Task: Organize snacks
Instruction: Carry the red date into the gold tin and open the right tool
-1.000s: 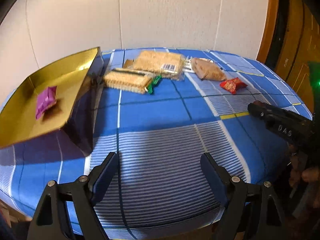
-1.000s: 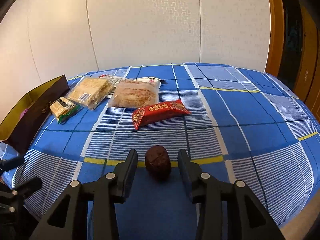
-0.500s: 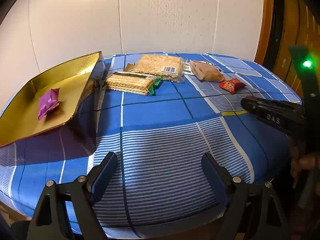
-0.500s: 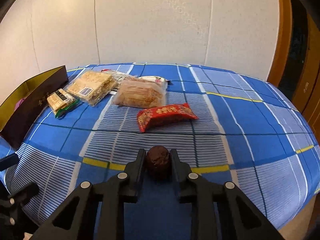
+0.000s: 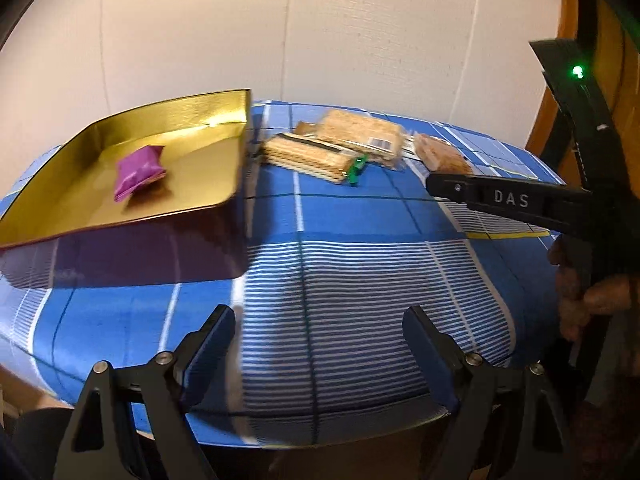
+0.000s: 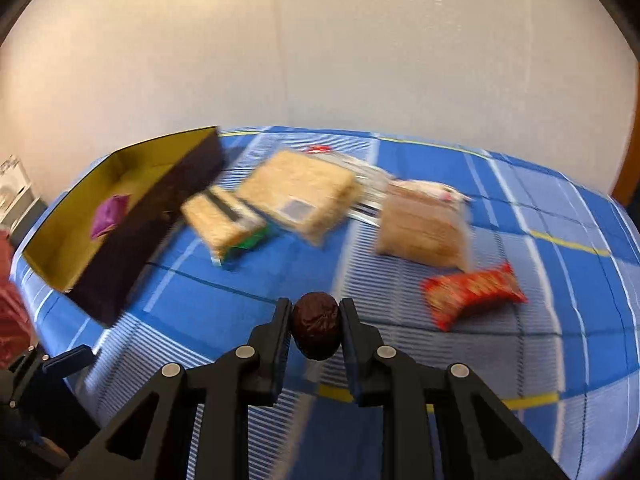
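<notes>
Above the blue checked tablecloth (image 6: 540, 216), the right gripper (image 6: 316, 326) pinches a dark round sweet (image 6: 317, 331) between its fingertips — the left gripper (image 5: 318, 340) gapes wide, holding nothing.

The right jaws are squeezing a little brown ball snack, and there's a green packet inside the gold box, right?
Almost. The packet inside the gold box is purple, not green, as the left wrist view shows. The rest holds: the right gripper is squeezing the little brown ball snack.

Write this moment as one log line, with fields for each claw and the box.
right claw: shut on brown snack | left claw: open, empty | box: one purple packet
</notes>
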A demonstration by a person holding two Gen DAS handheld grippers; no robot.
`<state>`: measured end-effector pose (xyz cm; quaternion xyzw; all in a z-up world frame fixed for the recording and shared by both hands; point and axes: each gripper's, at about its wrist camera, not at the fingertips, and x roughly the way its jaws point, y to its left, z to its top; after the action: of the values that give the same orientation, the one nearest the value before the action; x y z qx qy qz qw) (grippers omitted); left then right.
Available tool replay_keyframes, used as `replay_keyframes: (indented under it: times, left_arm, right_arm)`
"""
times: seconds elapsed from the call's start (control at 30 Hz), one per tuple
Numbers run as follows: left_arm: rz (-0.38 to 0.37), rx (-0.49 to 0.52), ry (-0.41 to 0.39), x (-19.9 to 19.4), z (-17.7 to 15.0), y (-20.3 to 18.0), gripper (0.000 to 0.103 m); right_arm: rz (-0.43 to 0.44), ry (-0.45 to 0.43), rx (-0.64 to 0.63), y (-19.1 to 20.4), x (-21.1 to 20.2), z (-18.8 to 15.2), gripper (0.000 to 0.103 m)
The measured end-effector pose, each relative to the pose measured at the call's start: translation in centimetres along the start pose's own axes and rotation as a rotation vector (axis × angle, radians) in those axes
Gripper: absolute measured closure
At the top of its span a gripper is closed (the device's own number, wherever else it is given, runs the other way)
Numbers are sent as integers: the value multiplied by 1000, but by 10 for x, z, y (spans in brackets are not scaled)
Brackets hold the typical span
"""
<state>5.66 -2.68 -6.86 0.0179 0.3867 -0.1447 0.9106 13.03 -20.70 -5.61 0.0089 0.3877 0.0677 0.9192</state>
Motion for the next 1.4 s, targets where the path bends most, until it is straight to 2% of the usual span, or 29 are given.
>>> replay_keyframes:
  times: [0.13,0.3,0.4,0.5,0.67,0.83,1.07,1.4]
  left_arm:
    - [16,-34,1,-3,-2,11,17]
    - [25,-39,2,-6,-5,16,17]
    - [36,-43,1,-7,-5,18,17]
    - [71,-76,-14,-10,-7,27,17]
    - [120,-151,-23,-11,-7,48,17]
    - [130,-129,-26,-13,-11,45,17]
    - [119,-148,-36,-16,-12,49,17]
    - [117,-150,-39,-16,-12,50,16]
  right_arm:
    - [30,-2,-35,19,5,8,79]
    - [73,11,-16,30,10,13,79]
    - [101,-17,-28,41,7,24,79]
    - [146,-26,-76,60,6,38,79]
    - [269,-36,-122,90,5,62,79]
    - [345,-33,-218,132,9,80,79]
    - [360,38,-300,164,36,85,79]
    - [344,93,-319,174,58,81,79]
